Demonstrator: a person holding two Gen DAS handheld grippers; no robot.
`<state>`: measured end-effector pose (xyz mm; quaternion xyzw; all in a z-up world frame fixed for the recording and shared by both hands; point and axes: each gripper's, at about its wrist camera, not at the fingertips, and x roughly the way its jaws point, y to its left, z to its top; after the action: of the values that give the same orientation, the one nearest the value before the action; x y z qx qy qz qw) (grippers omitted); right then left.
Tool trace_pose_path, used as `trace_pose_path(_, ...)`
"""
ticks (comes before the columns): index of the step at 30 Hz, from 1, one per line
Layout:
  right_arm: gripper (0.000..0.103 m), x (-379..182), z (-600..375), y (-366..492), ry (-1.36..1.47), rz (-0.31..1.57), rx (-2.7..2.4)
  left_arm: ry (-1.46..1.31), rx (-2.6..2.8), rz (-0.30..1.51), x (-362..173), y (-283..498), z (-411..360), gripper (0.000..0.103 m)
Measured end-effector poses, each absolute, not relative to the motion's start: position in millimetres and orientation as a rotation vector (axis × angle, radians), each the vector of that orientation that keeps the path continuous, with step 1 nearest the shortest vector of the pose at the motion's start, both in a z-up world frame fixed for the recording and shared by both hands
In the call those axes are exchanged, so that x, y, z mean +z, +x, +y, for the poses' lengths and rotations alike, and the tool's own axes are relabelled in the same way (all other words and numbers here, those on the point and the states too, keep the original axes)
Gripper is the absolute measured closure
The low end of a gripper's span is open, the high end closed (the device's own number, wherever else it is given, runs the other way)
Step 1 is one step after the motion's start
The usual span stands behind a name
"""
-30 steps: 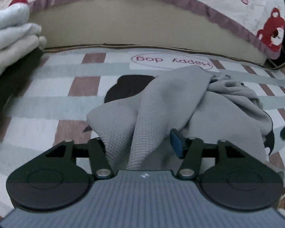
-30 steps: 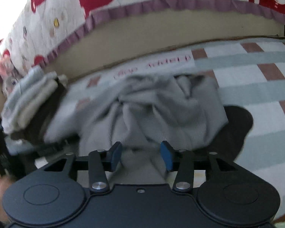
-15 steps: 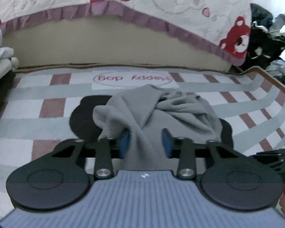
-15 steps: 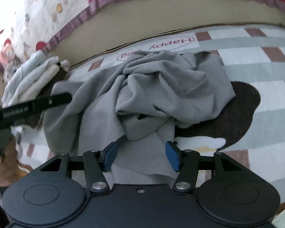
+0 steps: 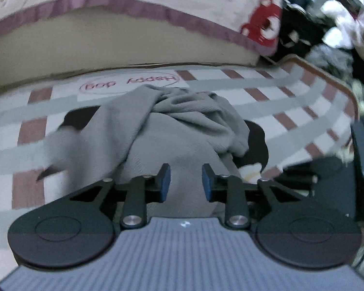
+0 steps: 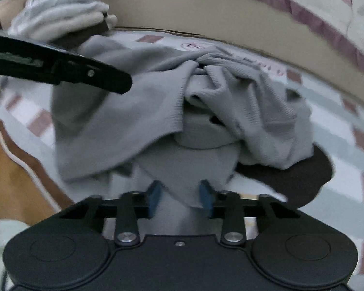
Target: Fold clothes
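Grey garment crumpled on rug, beside bed

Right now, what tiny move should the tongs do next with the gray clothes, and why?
Probably close both tongs and lift. The gray garment lies bunched on the checked mat, and cloth already sits between the open pads of the left tongs and the right tongs. Gripping both spots, then spreading them apart, should shake the bundle open for folding.
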<state>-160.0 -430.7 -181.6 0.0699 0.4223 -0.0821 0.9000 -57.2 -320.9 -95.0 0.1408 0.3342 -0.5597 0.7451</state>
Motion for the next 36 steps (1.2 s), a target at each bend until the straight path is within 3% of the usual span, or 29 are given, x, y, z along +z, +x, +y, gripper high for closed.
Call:
trace_pose_path(1,0.099,-182,-431,-160,0.119,0.874,-0.185,0.332,-1.250,0.717,-96,-62,-322,0.062)
trace_pose_path(3,0.099,-182,-435,-159,0.086,0.865,-0.217,0.376,-1.306,0.686,-96,-71,-323,0.057)
trace_pose_path(7,0.100,-165,-454,-169,0.161,0.775,-0.297,0.471,-1.333,0.547,-99,-98,-328,0.033)
trace_pose_path(14,0.101,-142,-471,-190,0.110,0.726,-0.464,0.577,-1.144,0.625,-140,-99,-354,0.030)
trace_pose_path(15,0.101,-138,-473,-193,0.102,0.719,-0.487,0.558,-1.105,0.652,-143,-92,-354,0.041)
trace_pose_path(16,0.101,-135,-476,-196,0.095,0.711,-0.511,0.531,-1.067,0.677,-145,-84,-351,0.067)
trace_pose_path(18,0.101,-130,-481,-201,0.085,0.701,-0.556,0.431,-1.002,0.716,-139,-64,-341,0.089)
trace_pose_path(19,0.101,-131,-484,-204,0.096,0.708,-0.571,0.378,-0.971,0.735,-136,-54,-336,0.094)
trace_pose_path(26,0.101,-143,-499,-218,0.255,0.726,-0.581,0.249,-0.800,0.511,-81,-25,-298,0.097)
trace_pose_path(33,0.099,-132,-473,-215,0.190,0.682,-0.475,0.197,-0.836,0.427,-41,-28,-298,0.097)
trace_pose_path(36,0.092,-123,-460,-214,0.134,0.655,-0.409,0.171,-0.845,0.450,-37,-26,-298,0.097)
